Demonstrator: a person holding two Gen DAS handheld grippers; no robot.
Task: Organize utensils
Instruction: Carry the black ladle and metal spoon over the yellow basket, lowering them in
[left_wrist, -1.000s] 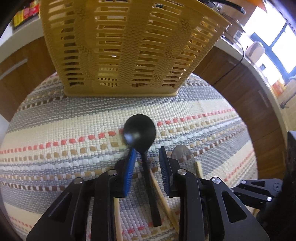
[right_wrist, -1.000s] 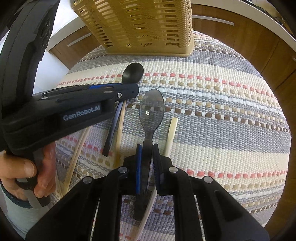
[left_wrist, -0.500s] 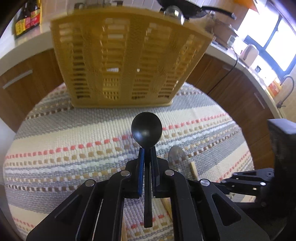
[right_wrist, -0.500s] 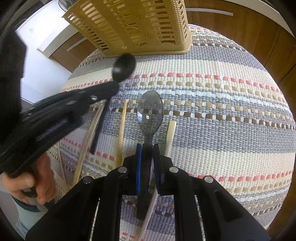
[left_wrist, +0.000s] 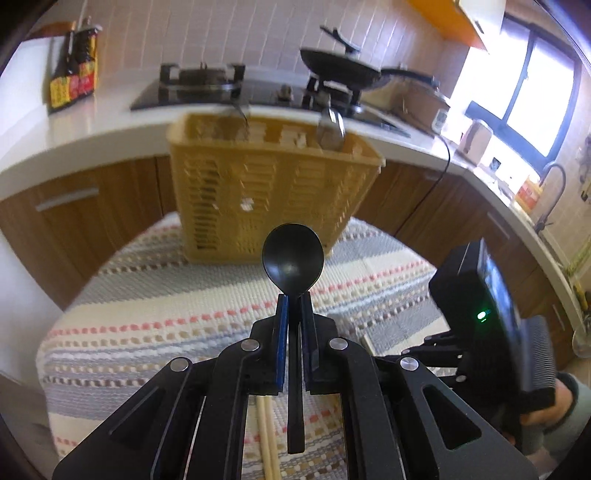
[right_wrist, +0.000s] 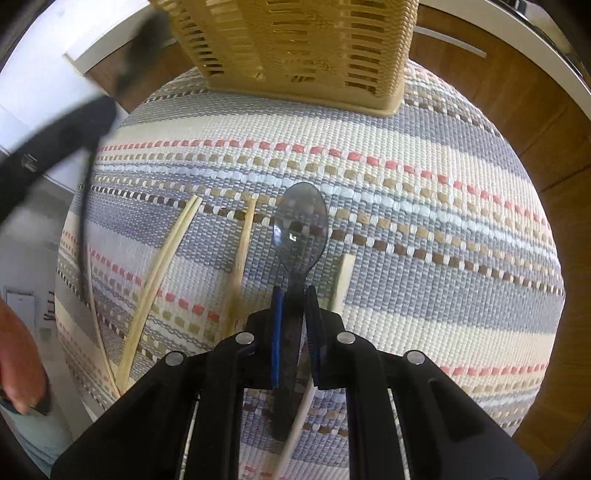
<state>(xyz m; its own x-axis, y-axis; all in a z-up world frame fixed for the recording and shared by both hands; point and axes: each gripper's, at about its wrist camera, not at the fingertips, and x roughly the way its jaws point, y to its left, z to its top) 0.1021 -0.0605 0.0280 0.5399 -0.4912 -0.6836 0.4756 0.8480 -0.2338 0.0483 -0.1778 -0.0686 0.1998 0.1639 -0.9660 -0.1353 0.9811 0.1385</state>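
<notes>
Utensils lay and hung across a round table covered by a coarse woven cloth (right_wrist: 424, 206) banded in cream, grey and coral. In the right wrist view, going left to right: a pair of pale, slender bamboo chopsticks (right_wrist: 159, 273) lay angled on the weave, a third single stick (right_wrist: 242, 254) lay near them, then a smoky translucent plastic spoon (right_wrist: 300, 229) with an oval bowl, and a flat pale wooden stick (right_wrist: 342, 282) just beside it. The right gripper (right_wrist: 295, 299) had its blue-padded fingers pressed onto that spoon's neck, its handle running back between them.

In the left wrist view, the left gripper (left_wrist: 293, 306) pinched the neck of a matte black plastic spoon (left_wrist: 293, 254), held off the cloth with its rounded bowl pointing up. Behind it stood a yellow slatted plastic basket (left_wrist: 266, 195), rectangular with ribbed lattice walls, a metal spoon bowl (left_wrist: 331, 129) sticking up from its rim. Farther back were a white counter with a black stove (left_wrist: 207, 90) and a dark frying pan (left_wrist: 341, 70).
</notes>
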